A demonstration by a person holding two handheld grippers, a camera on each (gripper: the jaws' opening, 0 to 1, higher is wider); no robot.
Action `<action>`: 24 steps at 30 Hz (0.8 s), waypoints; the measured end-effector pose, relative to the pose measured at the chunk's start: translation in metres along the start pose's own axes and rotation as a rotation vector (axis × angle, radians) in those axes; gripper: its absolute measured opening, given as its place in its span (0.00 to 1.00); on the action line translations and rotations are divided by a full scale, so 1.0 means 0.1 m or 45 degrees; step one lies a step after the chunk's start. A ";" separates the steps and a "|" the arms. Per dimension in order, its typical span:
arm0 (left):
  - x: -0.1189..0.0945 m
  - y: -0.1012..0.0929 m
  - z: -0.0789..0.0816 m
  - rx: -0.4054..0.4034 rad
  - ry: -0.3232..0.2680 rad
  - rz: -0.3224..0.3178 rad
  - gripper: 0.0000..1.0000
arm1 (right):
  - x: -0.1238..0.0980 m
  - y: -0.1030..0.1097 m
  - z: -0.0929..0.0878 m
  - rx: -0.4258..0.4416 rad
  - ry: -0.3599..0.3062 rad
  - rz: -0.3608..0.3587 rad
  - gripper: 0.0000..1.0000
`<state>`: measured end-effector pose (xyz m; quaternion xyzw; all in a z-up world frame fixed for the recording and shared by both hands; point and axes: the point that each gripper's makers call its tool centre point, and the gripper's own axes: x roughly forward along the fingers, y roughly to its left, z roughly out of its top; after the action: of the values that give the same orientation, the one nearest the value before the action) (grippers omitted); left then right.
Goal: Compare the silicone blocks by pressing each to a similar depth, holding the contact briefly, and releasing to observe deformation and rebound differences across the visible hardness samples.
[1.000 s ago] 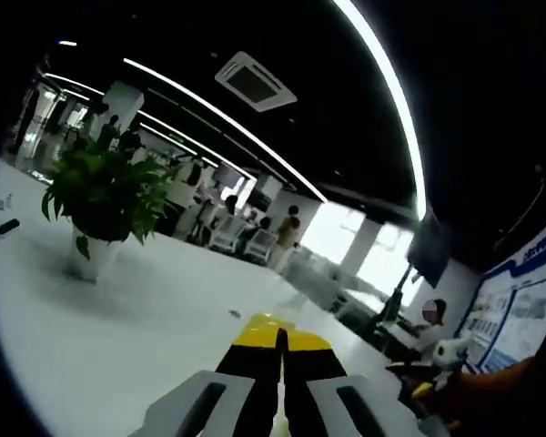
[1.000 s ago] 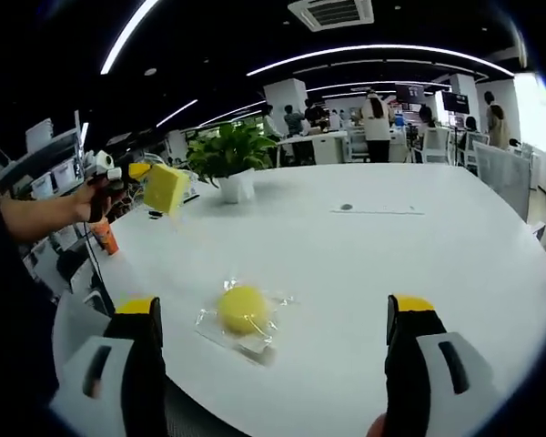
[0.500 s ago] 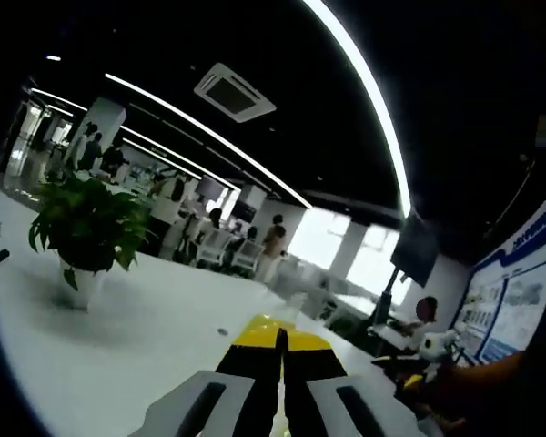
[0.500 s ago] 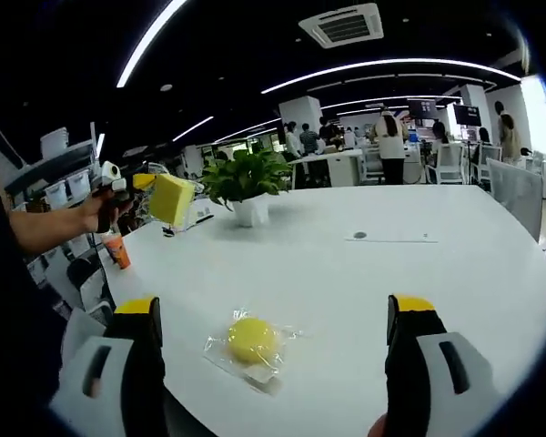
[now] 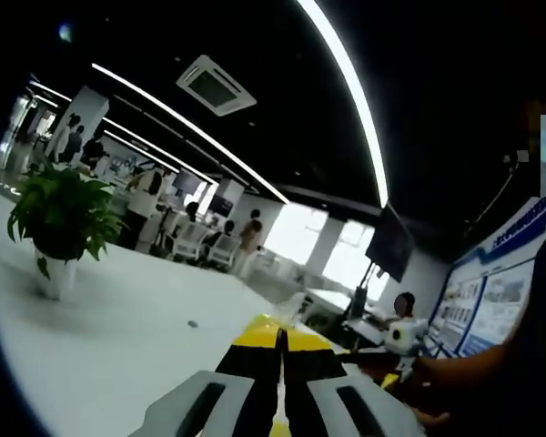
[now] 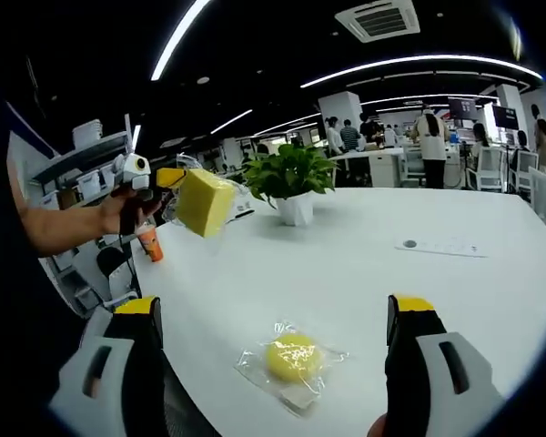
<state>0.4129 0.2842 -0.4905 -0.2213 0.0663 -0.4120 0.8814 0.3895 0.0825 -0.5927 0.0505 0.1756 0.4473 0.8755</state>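
Your spread right gripper straddles the bagged yellow ball at bottom centre; the left gripper, upper left, clamps the yellow block.

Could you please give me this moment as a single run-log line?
left tongs: shut on yellow block, held aloft | right tongs: open above bagged yellow ball | table: potted plant

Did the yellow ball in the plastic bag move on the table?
No. The yellow ball lies in line below the potted plant just as before; the whole picture shifted, so the camera moved.
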 end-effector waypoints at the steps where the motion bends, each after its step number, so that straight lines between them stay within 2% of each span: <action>1: 0.00 -0.06 -0.02 -0.017 0.004 -0.027 0.00 | 0.03 0.03 0.03 0.007 -0.007 0.020 0.96; 3: 0.01 -0.13 -0.03 -0.029 0.008 -0.051 0.00 | 0.10 0.12 0.12 0.017 -0.052 0.071 0.96; 4: 0.01 -0.15 -0.04 -0.033 0.009 -0.056 0.00 | 0.13 0.16 0.20 -0.013 -0.108 0.097 0.96; 6: 0.02 -0.22 -0.05 -0.029 0.014 -0.080 0.00 | 0.17 0.22 0.27 -0.072 -0.148 0.126 0.96; 12: 0.06 -0.37 -0.04 -0.050 -0.005 -0.129 0.00 | 0.30 0.32 0.29 -0.082 -0.136 0.168 0.96; 14: 0.07 -0.40 -0.03 -0.072 -0.024 -0.141 0.00 | 0.35 0.38 0.35 -0.144 -0.183 0.180 0.96; 18: 0.11 -0.50 -0.04 -0.098 -0.043 -0.167 0.00 | 0.48 0.45 0.31 -0.124 -0.179 0.206 0.96; 19: 0.12 -0.52 -0.04 -0.103 -0.048 -0.176 0.00 | 0.49 0.56 0.37 -0.075 -0.228 0.281 0.96; 21: 0.13 -0.58 -0.04 -0.117 -0.052 -0.199 0.00 | 0.49 0.68 0.49 0.026 -0.313 0.364 0.96; 23: 0.13 -0.64 -0.05 -0.120 -0.050 -0.219 0.00 | 0.54 0.72 0.48 -0.057 -0.286 0.353 0.96; 24: 0.14 -0.67 -0.06 -0.121 -0.047 -0.228 0.00 | 0.55 0.73 0.48 -0.063 -0.282 0.357 0.96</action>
<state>0.3736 0.2346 -0.4650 -0.2756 0.0494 -0.4814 0.8306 0.3798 0.1732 -0.5446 0.1019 0.0581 0.5609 0.8195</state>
